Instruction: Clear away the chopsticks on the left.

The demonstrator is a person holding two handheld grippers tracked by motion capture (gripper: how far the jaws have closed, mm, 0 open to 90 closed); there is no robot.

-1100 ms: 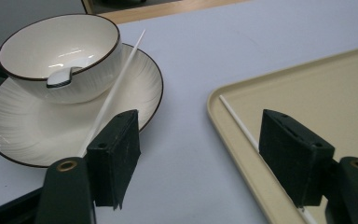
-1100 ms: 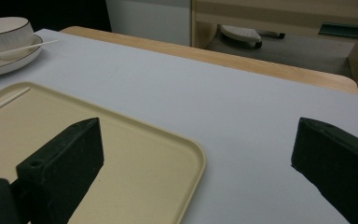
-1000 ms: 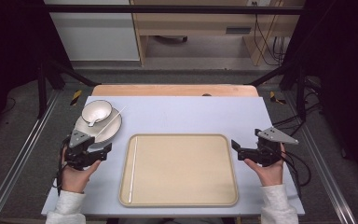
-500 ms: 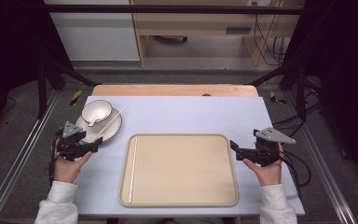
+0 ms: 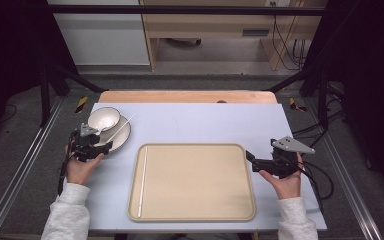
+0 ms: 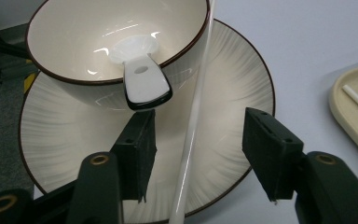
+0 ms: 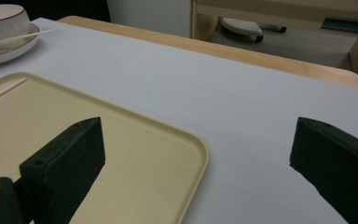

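Surface [image 5: 190, 120] carries my tray [image 5: 192, 182], then plate [image 6: 223, 93] and bowl [image 6: 116, 37]. A white chopstick [image 6: 193, 116] lies across the plate between my left gripper's [image 6: 198, 149] closing jaws, untouched. My right gripper [image 7: 196, 163] hovers spread over the tray's corner.

Table [image 5: 200, 122]: tray [image 5: 195, 212], plate [image 5: 121, 140]

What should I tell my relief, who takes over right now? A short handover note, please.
Left gripper: jaws have just been closing, a white chopstick between them, pads not on it yet.
Right gripper: open, holding nothing, over the tray edge.
Bowl with spoon sits on the plate; that chopstick lies across them. A second chopstick already lies in the tray.
Left, probably: grip this chopstick and move it to the tray.
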